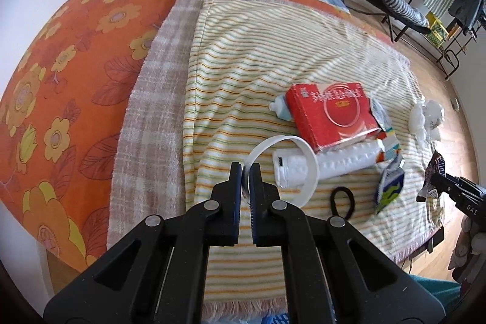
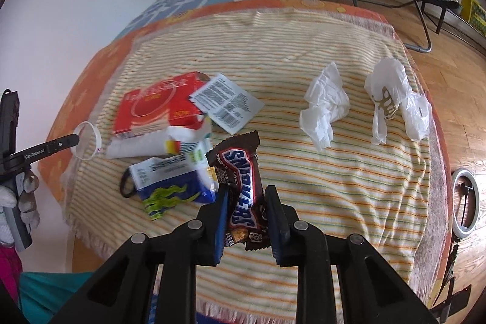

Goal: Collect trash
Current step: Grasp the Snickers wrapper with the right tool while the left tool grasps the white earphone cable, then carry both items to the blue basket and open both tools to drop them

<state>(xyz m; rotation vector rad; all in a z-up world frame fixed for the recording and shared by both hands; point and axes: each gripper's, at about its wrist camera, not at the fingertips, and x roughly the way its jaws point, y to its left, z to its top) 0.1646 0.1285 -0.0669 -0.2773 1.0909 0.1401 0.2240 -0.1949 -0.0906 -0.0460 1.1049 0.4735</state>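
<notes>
White plastic ring point(image 1: 282, 163) is pinched by left gripper point(image 1: 246, 172), frame centre; right gripper point(image 2: 246, 202) clamps brown Snickers wrapper point(image 2: 243, 190), lower centre. Lift both clear of striped towel point(image 2: 334, 202) without loosening.

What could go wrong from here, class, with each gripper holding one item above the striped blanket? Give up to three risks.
1. The left gripper pinches the white band only by its thin edge, so it could twist free.
2. The band is probably not trash, so binning it may be a mistake.
3. The right gripper clamps the slick candy wrapper near one end; it might slide out.
</notes>
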